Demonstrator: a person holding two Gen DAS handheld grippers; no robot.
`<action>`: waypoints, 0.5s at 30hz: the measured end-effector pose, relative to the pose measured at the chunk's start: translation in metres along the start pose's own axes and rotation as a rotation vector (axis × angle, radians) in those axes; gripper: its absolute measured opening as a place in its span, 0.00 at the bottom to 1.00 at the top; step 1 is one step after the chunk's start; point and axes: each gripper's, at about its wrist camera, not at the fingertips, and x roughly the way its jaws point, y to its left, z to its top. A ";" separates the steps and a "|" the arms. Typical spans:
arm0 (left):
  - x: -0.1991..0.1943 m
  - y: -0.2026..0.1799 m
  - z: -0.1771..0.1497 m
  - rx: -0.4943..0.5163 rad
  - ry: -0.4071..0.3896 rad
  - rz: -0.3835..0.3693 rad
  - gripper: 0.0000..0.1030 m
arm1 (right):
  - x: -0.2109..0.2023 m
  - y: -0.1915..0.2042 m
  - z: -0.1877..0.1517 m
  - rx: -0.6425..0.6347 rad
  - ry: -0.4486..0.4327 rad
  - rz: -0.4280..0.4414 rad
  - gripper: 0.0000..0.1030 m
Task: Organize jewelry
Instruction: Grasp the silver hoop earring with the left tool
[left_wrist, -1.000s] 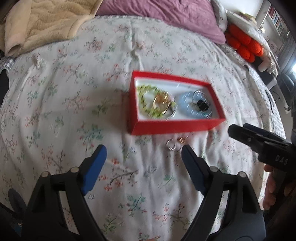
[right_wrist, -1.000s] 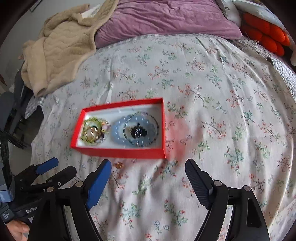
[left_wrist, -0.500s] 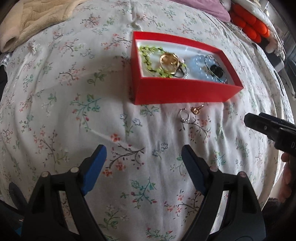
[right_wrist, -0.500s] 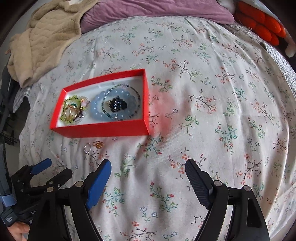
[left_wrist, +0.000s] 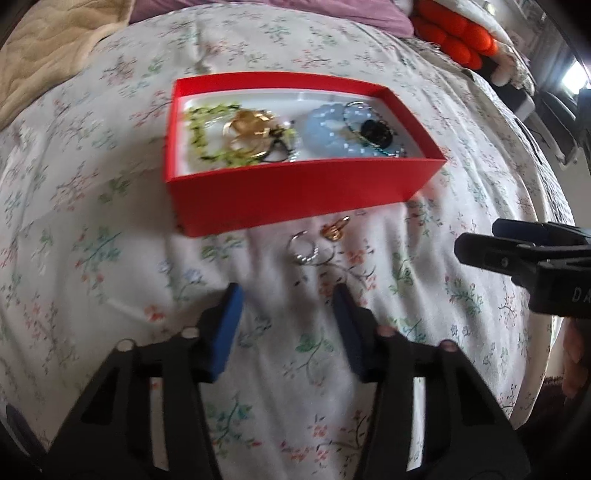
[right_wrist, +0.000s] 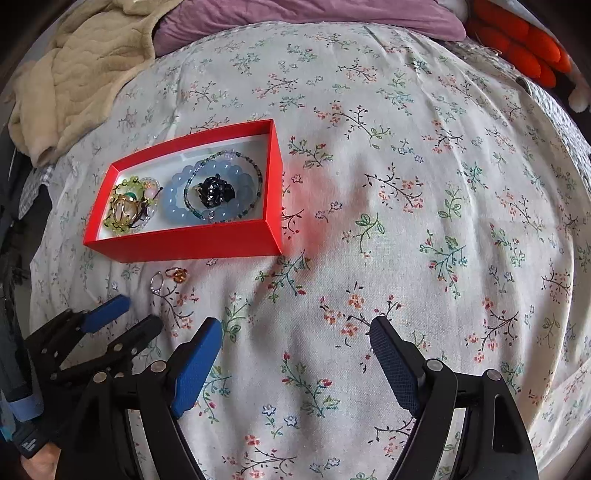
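Lately the left gripper (left_wrist: 286, 314) has been brought down close to two loose rings, one silver (left_wrist: 304, 249), one gold (left_wrist: 334, 229), lying on the floral bedspread (right_wrist: 406, 221) just before the near wall of the red box (left_wrist: 295, 195); its jaws have just been narrowed, nothing between them yet. The right gripper (right_wrist: 295, 354) is held wide and empty. Box contents are seen sharply only in the right view, the left being blurred

Two rings (left_wrist: 319, 242) (silver, gold) beside red box (left_wrist: 295, 195)
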 end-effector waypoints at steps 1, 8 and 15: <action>0.002 -0.001 0.001 0.006 -0.009 -0.003 0.45 | 0.000 0.000 0.000 -0.002 0.001 0.000 0.81; 0.011 -0.007 0.010 0.038 -0.055 -0.025 0.37 | 0.000 -0.001 0.000 -0.003 0.001 -0.001 0.81; 0.017 -0.017 0.012 0.076 -0.045 -0.002 0.13 | 0.002 -0.002 0.000 -0.001 0.005 0.000 0.81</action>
